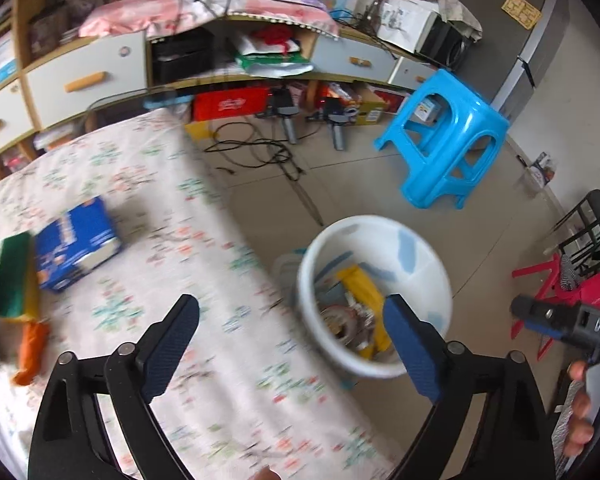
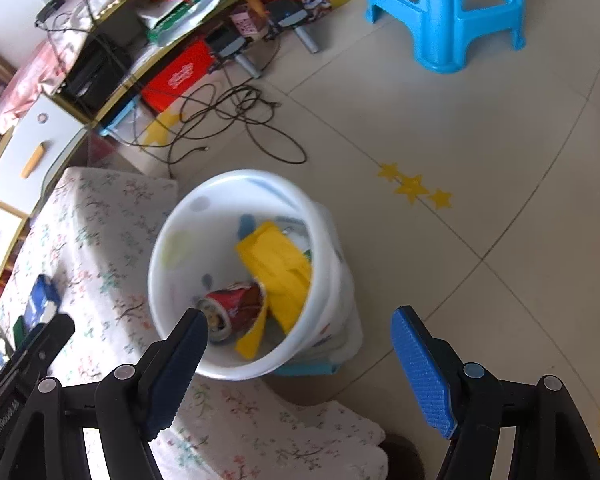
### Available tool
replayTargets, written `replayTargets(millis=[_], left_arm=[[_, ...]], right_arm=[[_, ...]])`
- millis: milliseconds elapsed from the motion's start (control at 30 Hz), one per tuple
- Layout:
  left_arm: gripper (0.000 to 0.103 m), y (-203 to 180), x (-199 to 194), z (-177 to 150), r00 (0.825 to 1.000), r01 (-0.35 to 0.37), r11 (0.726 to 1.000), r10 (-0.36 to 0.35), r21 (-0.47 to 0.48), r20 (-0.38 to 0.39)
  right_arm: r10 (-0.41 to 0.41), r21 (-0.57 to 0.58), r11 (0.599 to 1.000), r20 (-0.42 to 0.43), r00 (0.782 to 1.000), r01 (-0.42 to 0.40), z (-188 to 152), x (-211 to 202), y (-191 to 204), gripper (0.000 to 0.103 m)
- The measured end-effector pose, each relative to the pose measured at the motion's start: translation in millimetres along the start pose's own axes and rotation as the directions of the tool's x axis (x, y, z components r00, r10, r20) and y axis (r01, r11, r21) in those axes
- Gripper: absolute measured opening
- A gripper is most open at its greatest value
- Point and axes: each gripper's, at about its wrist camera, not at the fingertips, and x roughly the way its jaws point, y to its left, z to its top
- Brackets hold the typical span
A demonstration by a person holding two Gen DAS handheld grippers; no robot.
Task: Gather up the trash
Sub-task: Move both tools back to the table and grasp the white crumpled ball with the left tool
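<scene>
Here, left gripper (image 1: pixel 292 328): fingers spread wide, nothing between them | right gripper (image 2: pixel 300 336): fingers spread, empty, above the bucket | white bucket (image 2: pixel 188 264): on the floor against the table (image 2: pixel 100 240) edge, holding a crushed red can (image 2: pixel 236 304) and yellow packaging (image 2: pixel 276 264) | blue box (image 1: pixel 76 244): on the tablecloth near the left edge.

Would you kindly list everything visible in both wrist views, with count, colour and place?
bucket: one, white, on the floor beside the table
wrapper: one, yellow, inside the bucket
can: one, red, crushed, inside the bucket
box: one, blue, on the table
sponge: one, green and yellow, on the table
orange item: one, on the table, blurred
table: one, floral cloth
stool: one, blue, on the floor
cables: black, on the floor
left gripper: open, empty
right gripper: open, empty
</scene>
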Motion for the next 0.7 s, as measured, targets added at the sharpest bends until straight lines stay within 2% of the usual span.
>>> replayTargets(millis=[433, 633, 700], left_arm=[[0.100, 105, -68, -49, 0.990, -0.140, 0.987, 0.138, -0.079, -0.031], [0.100, 158, -88, -73, 0.980, -0.186, 0.972, 0.173, -0.143, -0.094], [0.100, 180, -92, -85, 0.972, -0.221, 0.958, 0.200, -0.185, -0.126]], right_arm=[[0.061, -0.104, 0.993, -0.018, 0.998, -0.063, -26, -5, 64, 0.082], [0.071, -0.165, 0.983, -0.044, 0.997, -0.077, -43, 1, 100, 0.083], [0.073, -0.184, 0.979, -0.057, 0.996, -0.083, -48, 5, 111, 0.084]])
